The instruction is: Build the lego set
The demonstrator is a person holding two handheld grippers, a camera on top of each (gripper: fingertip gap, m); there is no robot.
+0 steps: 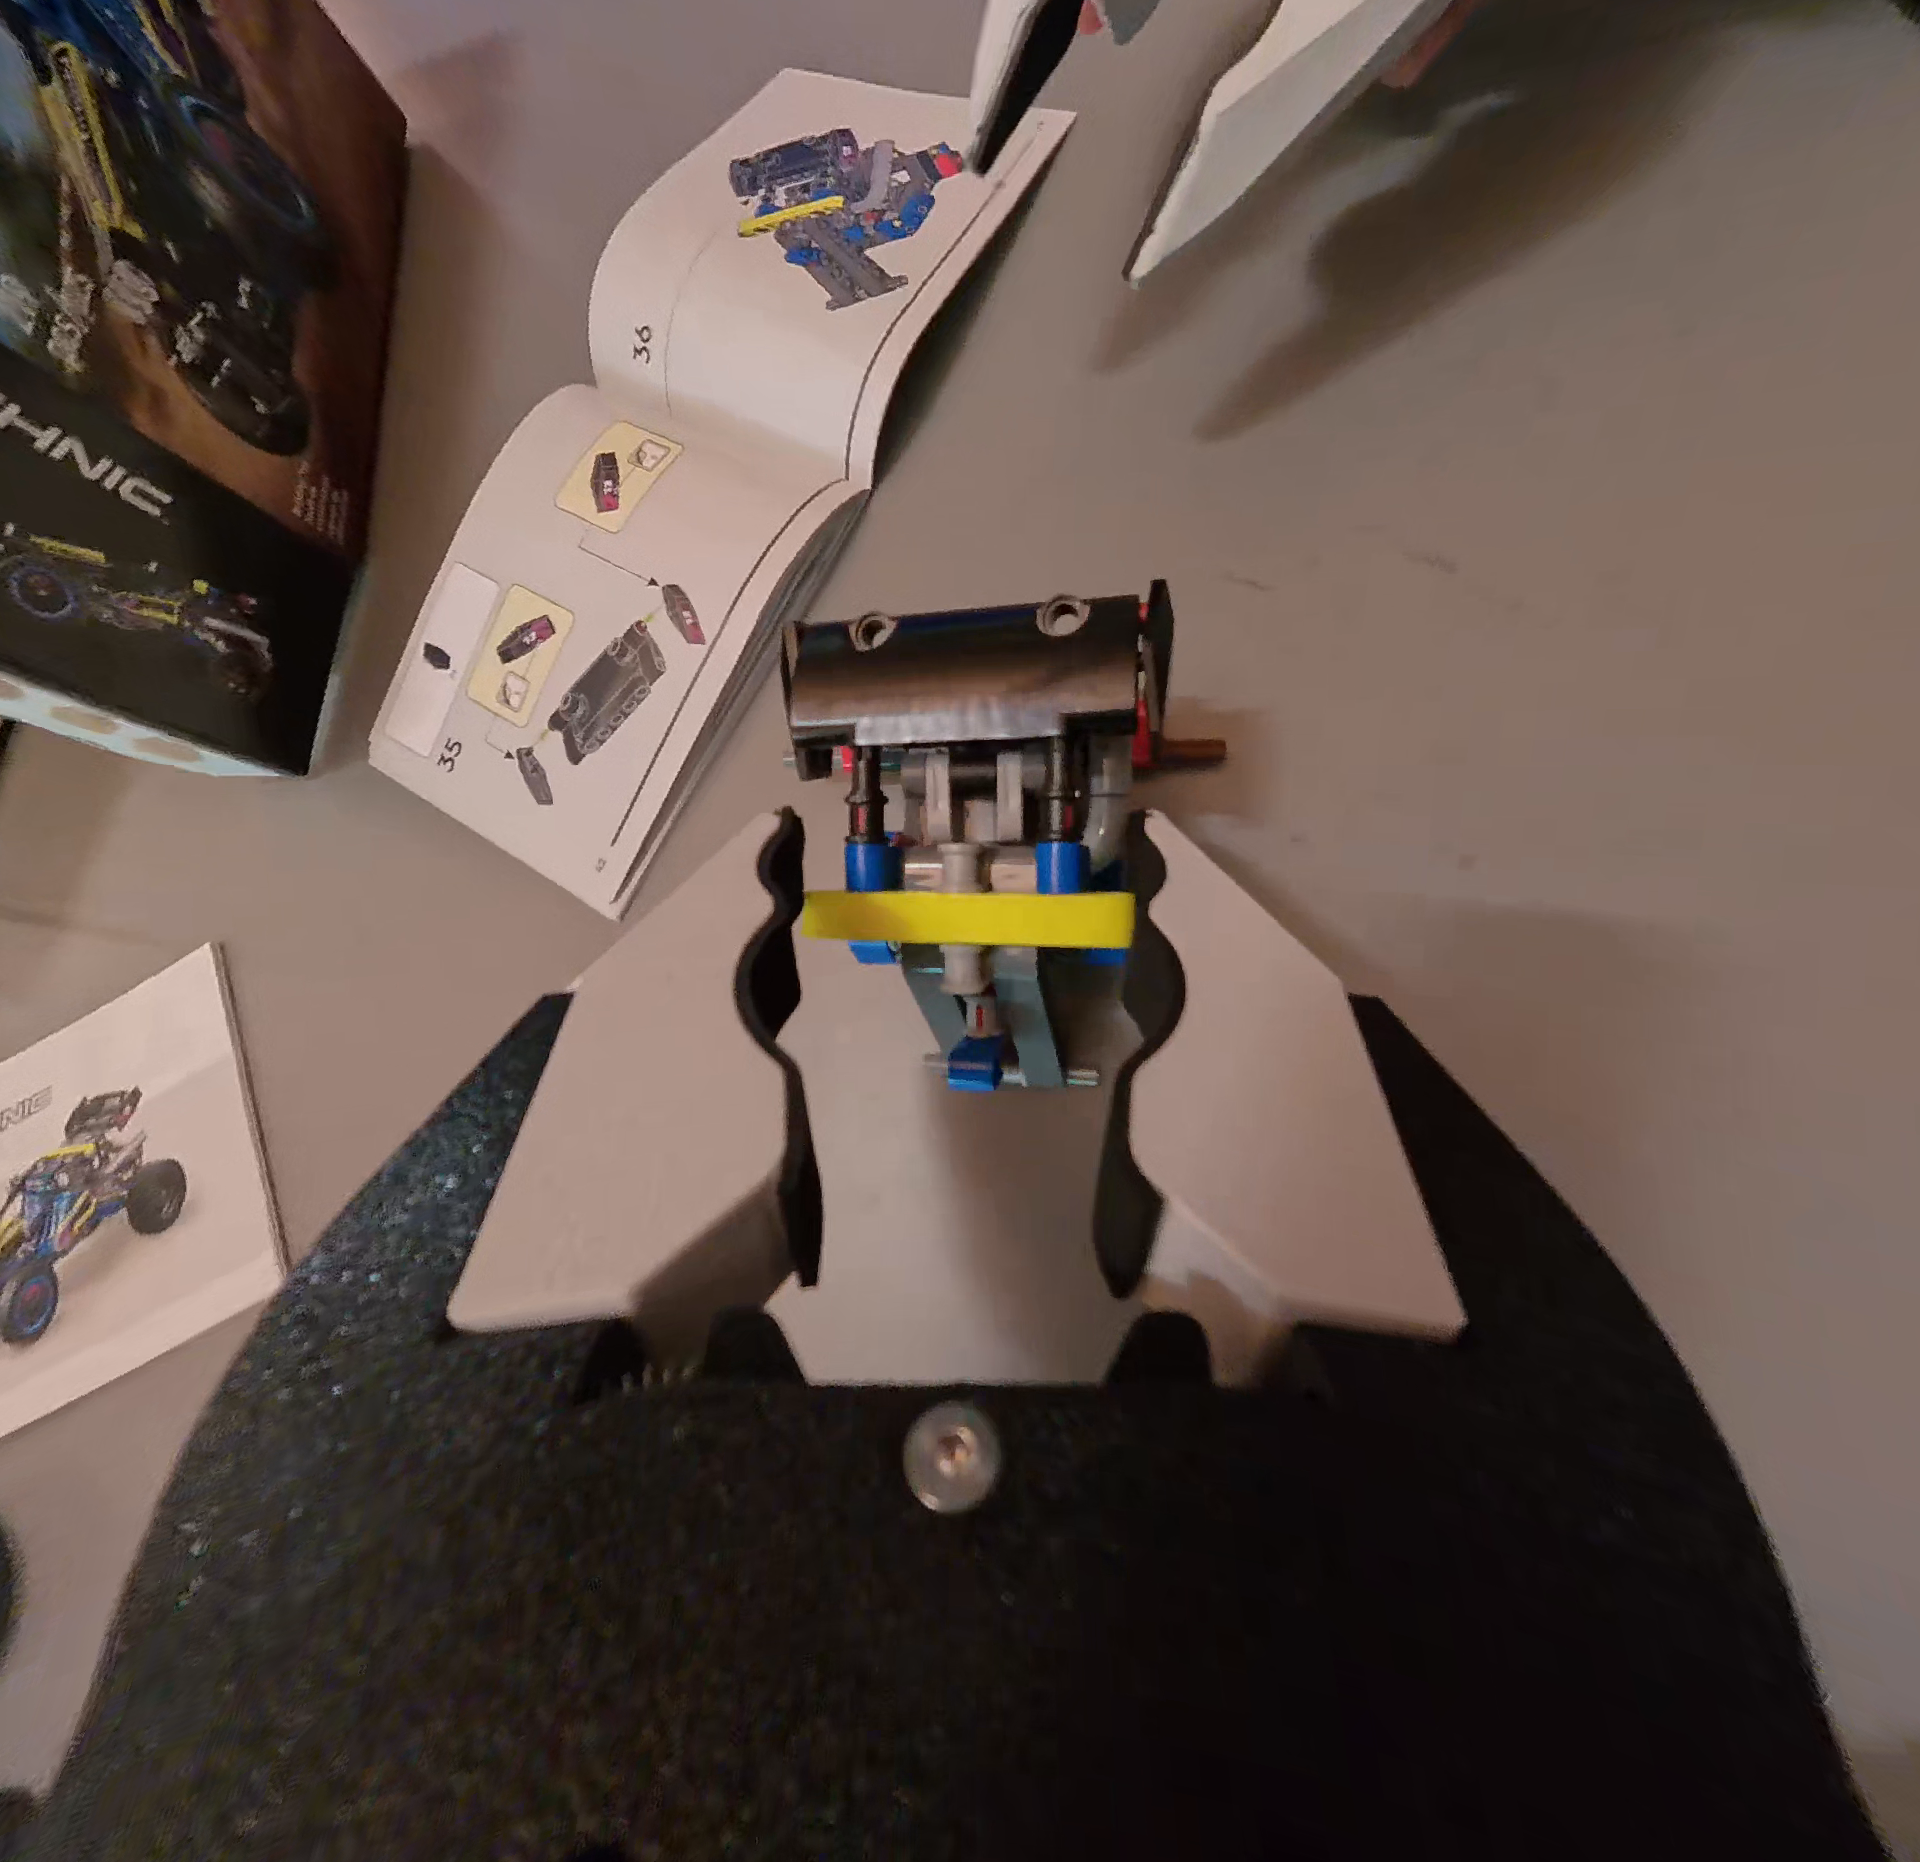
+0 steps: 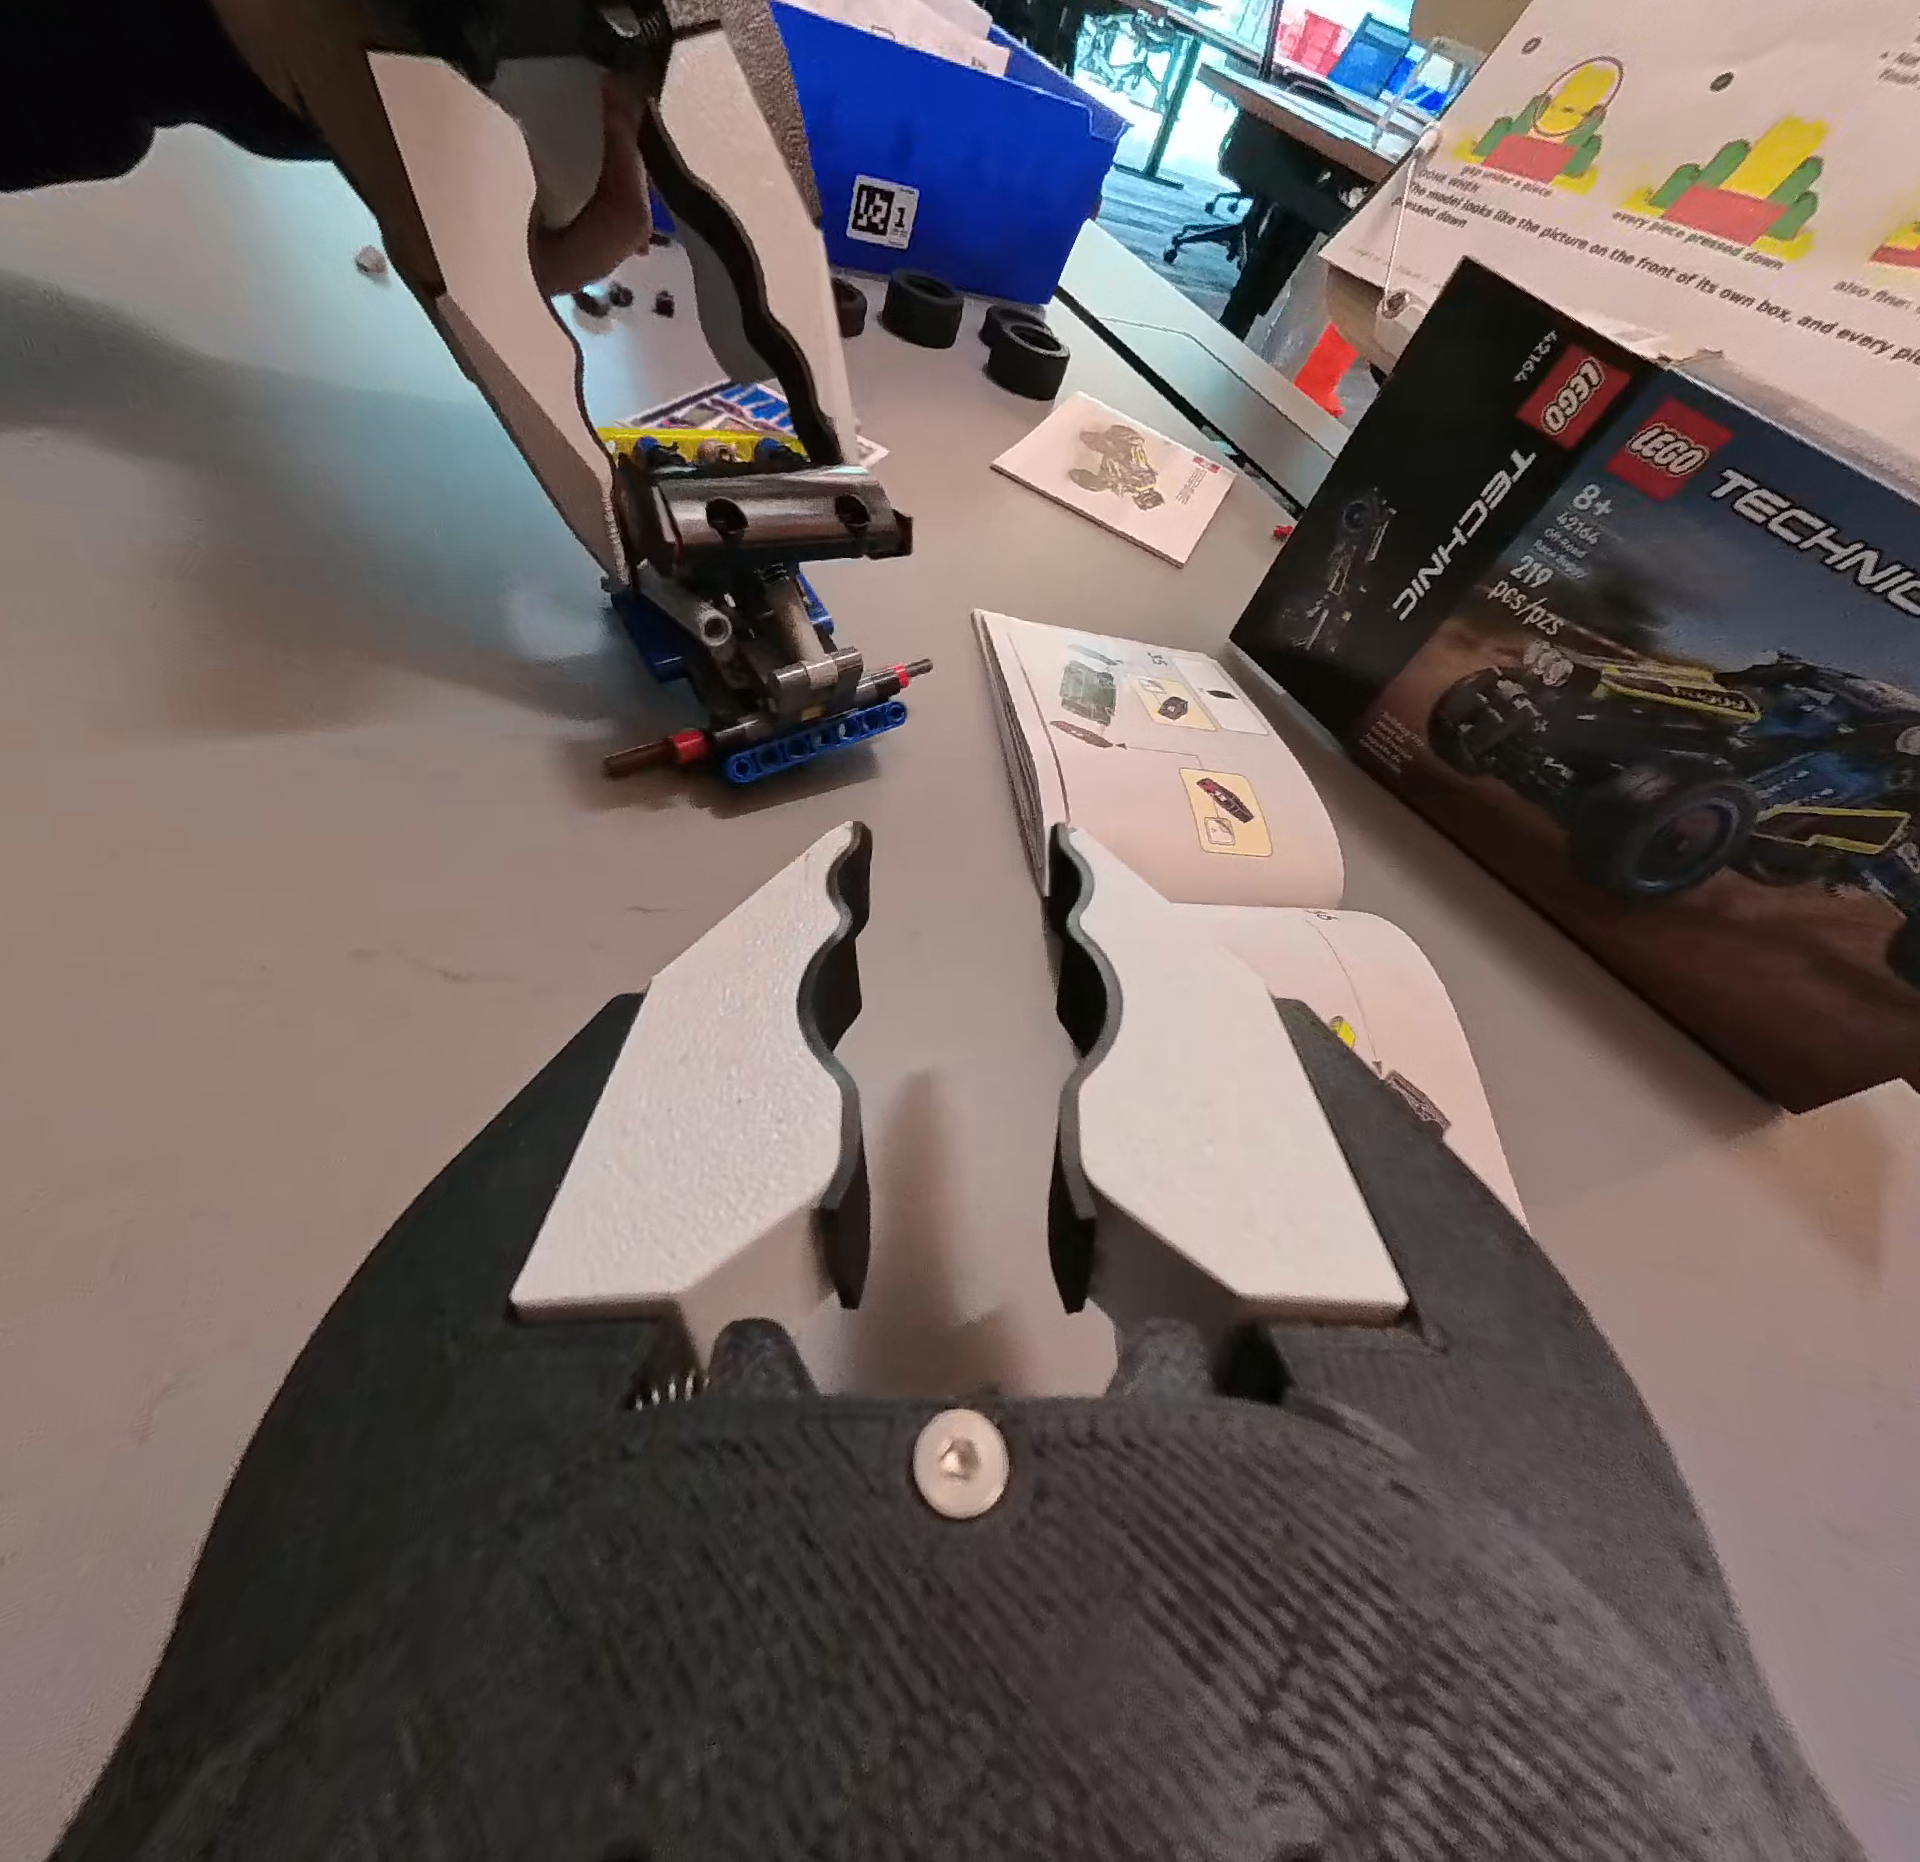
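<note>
A small brick-built chassis (image 1: pixel 977 669) with a dark top block, blue parts and a yellow beam (image 1: pixel 966 919) rests on the grey table (image 1: pixel 1558 877). My left gripper (image 1: pixel 966 825) is open and straddles it. The yellow beam lies between the black pads (image 1: pixel 774 939) with its ends very close to them. The right wrist view shows the same: the left gripper (image 2: pixel 727 493) reaches down from above over the chassis (image 2: pixel 769 607), which sits on the table. My right gripper (image 2: pixel 956 841) is open and empty, low over the table, just short of the chassis and beside the open booklet (image 2: pixel 1174 773). It also shows in the left wrist view (image 1: pixel 1060 217).
The open booklet (image 1: pixel 675 524) lies left of the chassis, with the set's box (image 1: pixel 156 358) (image 2: pixel 1662 721) beyond it. A second booklet (image 1: pixel 104 1168) (image 2: pixel 1117 477), black tyres (image 2: pixel 1023 352), a sticker sheet (image 2: pixel 717 410) and a blue bin (image 2: pixel 956 150) lie farther off. The left gripper's tips are roughly 12 cm from the right gripper's.
</note>
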